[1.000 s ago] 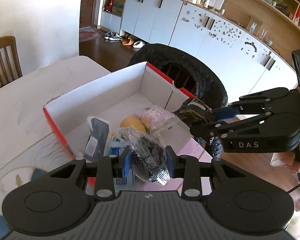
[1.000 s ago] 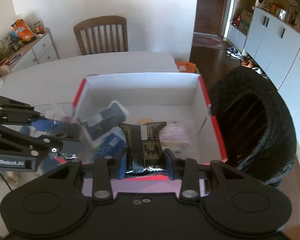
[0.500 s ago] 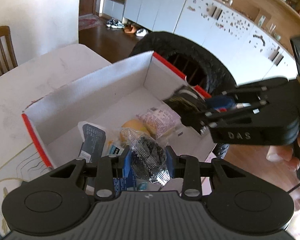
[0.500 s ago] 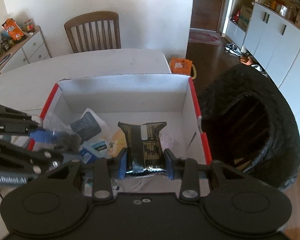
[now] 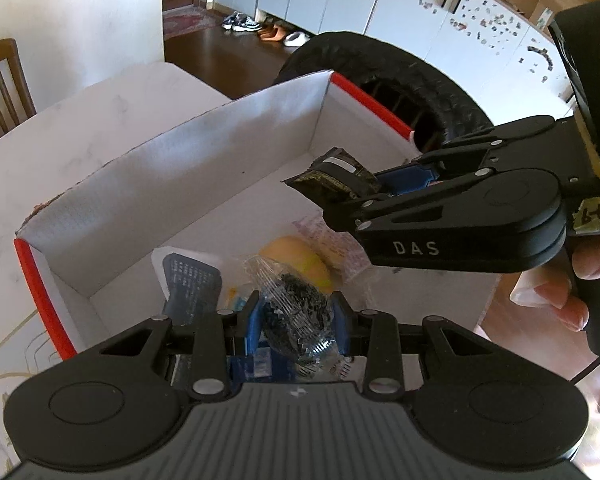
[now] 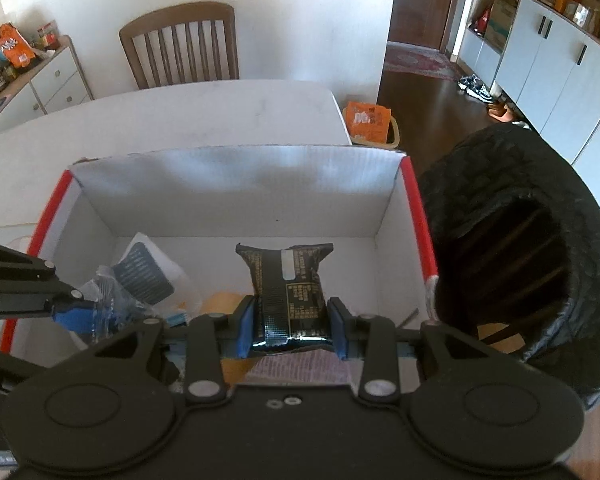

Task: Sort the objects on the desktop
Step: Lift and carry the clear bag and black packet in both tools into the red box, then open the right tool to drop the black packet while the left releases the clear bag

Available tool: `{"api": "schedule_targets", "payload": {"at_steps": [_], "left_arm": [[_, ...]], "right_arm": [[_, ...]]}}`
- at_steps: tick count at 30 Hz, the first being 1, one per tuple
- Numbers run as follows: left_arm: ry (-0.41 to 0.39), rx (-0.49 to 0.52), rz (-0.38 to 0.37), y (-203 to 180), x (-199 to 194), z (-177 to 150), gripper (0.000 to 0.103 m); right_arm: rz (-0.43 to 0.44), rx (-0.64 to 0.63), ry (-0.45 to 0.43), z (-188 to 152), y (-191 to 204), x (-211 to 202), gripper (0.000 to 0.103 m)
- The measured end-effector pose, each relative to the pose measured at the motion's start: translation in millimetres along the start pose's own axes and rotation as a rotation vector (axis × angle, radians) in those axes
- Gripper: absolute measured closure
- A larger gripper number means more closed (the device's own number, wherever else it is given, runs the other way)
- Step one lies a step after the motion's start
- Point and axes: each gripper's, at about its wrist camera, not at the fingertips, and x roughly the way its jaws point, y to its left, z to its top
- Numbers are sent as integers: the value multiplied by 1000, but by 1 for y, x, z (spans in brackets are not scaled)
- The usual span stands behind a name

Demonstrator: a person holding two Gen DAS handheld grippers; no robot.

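Observation:
A white cardboard box with red rims (image 5: pixel 204 160) (image 6: pixel 236 184) stands open on the pale table. My left gripper (image 5: pixel 296 316) is shut on a clear packet of dark snack (image 5: pixel 296 316), held over the box's near side. My right gripper (image 6: pixel 290 320) is shut on a black foil packet (image 6: pixel 286 284) (image 5: pixel 332 180), held over the box's right half. It shows in the left wrist view as the right gripper (image 5: pixel 352 188). Inside the box lie a white and grey pouch (image 5: pixel 192 280) (image 6: pixel 144 268), a yellow rounded item (image 5: pixel 300 262) and a pink printed packet (image 5: pixel 336 240).
A black round woven chair (image 6: pixel 520 264) (image 5: pixel 400 80) stands right beside the box's right wall. A wooden chair (image 6: pixel 180 44) sits at the table's far side. An orange bag in a basket (image 6: pixel 370 120) is on the floor. White cabinets (image 5: pixel 460 28) line the far wall.
Both grippers have moved forward and down over the box, each keeping its packet. The box now fills more of both views.

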Motion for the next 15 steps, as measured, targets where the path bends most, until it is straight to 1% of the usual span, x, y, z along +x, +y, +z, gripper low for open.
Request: {"api": "schedule_targets", "payload": {"at_steps": [10,15], "left_arm": [[53,-21,33,14,18,-2,69],[78,-47,27,20,24,-4,69]], "right_arm": [[7,4,36,-3,1,25,66],[18,6,38,-5,0,27,64]]}}
